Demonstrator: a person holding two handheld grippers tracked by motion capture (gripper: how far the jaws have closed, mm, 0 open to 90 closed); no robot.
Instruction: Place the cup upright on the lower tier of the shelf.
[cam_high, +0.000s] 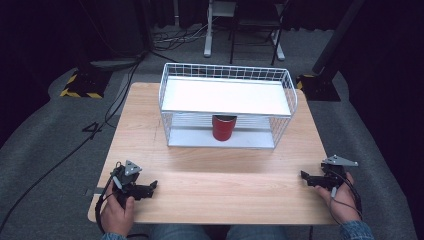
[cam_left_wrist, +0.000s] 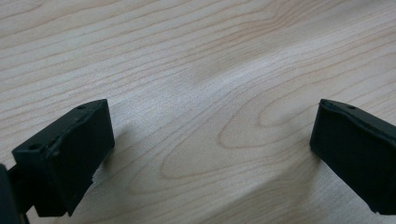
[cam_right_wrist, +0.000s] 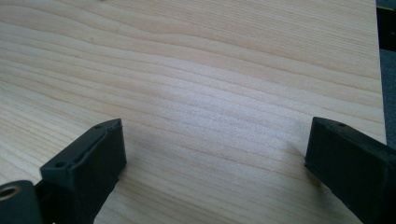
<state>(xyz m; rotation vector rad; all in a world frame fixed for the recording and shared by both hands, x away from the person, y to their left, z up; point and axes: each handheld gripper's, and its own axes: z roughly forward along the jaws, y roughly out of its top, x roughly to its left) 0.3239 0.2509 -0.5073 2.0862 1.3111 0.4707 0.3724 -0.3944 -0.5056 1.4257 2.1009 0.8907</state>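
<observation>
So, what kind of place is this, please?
Probably a lab or studio set up for recording, not a home: black curtains surround a grey carpeted floor, loose black cables lie behind the light wooden table, and the stand's foot carries yellow-black hazard tape.

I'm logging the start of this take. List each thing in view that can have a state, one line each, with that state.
left gripper: open, nothing between its jaws, low over the table near the front left corner.
right gripper: open, holding nothing, low over the table near the front right edge.
red cup: upright on the lower shelf of the rack, untouched.
white wire rack: upright at the table's far side, top shelf bare.
wooden table: bare between the two grippers.
</observation>
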